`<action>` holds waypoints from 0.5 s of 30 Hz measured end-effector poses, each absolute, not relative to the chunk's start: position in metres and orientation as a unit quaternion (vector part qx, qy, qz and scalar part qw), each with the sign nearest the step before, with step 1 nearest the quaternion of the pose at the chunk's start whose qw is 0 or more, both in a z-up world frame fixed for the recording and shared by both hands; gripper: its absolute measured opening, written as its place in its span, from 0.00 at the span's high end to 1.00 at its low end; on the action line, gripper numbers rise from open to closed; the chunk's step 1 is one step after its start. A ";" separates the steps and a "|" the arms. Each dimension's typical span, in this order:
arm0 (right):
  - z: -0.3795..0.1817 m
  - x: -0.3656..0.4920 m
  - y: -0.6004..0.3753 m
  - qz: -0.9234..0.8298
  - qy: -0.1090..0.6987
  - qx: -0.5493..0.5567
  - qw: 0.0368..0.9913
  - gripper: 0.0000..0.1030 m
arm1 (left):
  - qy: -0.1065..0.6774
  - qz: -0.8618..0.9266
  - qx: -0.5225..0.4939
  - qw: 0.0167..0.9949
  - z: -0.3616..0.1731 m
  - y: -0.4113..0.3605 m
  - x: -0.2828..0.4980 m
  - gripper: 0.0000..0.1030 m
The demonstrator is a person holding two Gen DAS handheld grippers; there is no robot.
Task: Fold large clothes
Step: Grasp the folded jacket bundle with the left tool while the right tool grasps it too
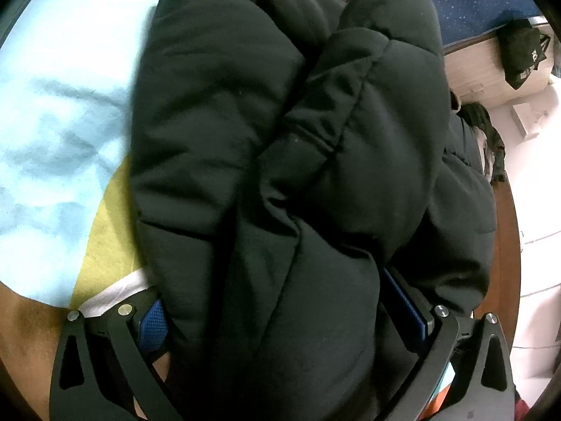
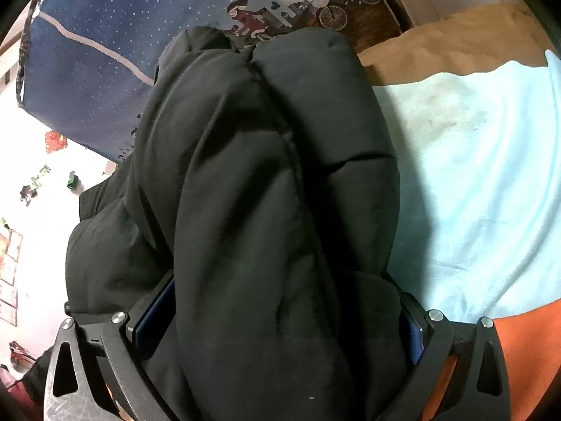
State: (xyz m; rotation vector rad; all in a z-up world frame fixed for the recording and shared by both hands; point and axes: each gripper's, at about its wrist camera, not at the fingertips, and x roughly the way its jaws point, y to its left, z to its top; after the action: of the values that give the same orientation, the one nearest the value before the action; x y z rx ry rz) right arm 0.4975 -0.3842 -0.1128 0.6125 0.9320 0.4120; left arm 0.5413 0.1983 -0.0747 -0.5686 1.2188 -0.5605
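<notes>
A bulky black padded jacket (image 1: pixel 280 133) fills the left wrist view, bunched in thick folds over a light blue blanket (image 1: pixel 63 112). My left gripper (image 1: pixel 284 315) has a fat wad of the jacket wedged between its blue pads (image 1: pixel 154 326); the jaws stand wide around it, and the fingertips are buried in cloth. In the right wrist view the same jacket (image 2: pixel 266 182) rises in a tall roll, and my right gripper (image 2: pixel 280 319) clamps another thick fold between its blue pads (image 2: pixel 415 340).
A yellow-green patch (image 1: pixel 105 231) and white strip edge the blanket. A dark blue star-print quilt (image 2: pixel 91 56) with cartoon bicycles lies behind the jacket. A tan cover (image 2: pixel 448 49) and orange fabric (image 2: pixel 526 351) lie to the right. A black bag (image 1: pixel 522 52) hangs by a pale wall.
</notes>
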 end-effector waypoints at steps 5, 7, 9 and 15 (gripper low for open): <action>-0.108 0.498 -0.375 0.183 0.446 0.289 0.827 0.00 | 0.547 -0.241 -0.250 0.762 -0.070 0.177 0.543 0.01; -0.105 0.497 -0.375 0.173 0.442 0.294 0.829 0.00 | 0.543 -0.229 -0.238 0.772 -0.065 0.166 0.539 0.02; -0.104 0.496 -0.374 0.162 0.438 0.297 0.833 0.00 | 0.539 -0.220 -0.231 0.779 -0.063 0.164 0.536 0.08; -0.094 0.492 -0.358 0.139 0.436 0.281 0.844 0.07 | 0.522 -0.198 -0.242 0.794 -0.060 0.168 0.526 0.35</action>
State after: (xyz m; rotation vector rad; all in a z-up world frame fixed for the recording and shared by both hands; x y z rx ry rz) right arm 0.4924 -0.3581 -0.0940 0.5941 0.9198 0.2931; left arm 0.5260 0.1676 -0.0598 -0.5204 1.1220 -0.4247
